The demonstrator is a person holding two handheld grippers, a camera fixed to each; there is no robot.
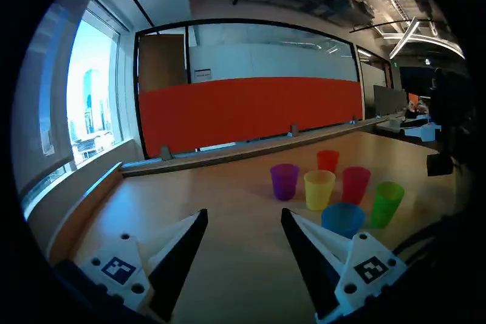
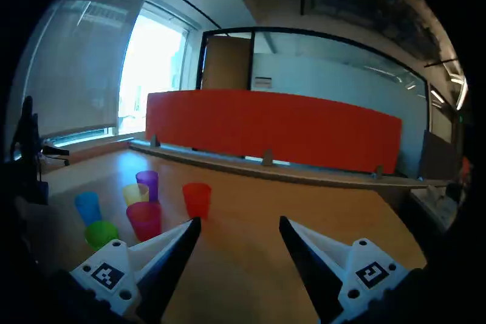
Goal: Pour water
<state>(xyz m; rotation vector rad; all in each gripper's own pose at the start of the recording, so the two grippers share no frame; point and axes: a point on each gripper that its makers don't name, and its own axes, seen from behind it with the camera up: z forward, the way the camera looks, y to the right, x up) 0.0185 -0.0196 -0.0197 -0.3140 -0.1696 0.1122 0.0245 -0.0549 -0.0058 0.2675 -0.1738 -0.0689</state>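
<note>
**Wooden table carrying six plastic cups**

A light wooden table (image 1: 206, 184) bears a close cluster of six upright cups, mouths up. In the left gripper view, the purple cup (image 1: 284, 181), yellow cup (image 1: 319, 189) and pink cup (image 1: 355, 184) form a middle row, left to right. The red cup (image 1: 327, 160) stands behind, between yellow and pink. The blue cup (image 1: 343, 219) and green cup (image 1: 387, 203) stand nearest. Whether neighbouring cups touch cannot be told. A red screen (image 1: 249, 114) runs along the table's far edge.
</note>
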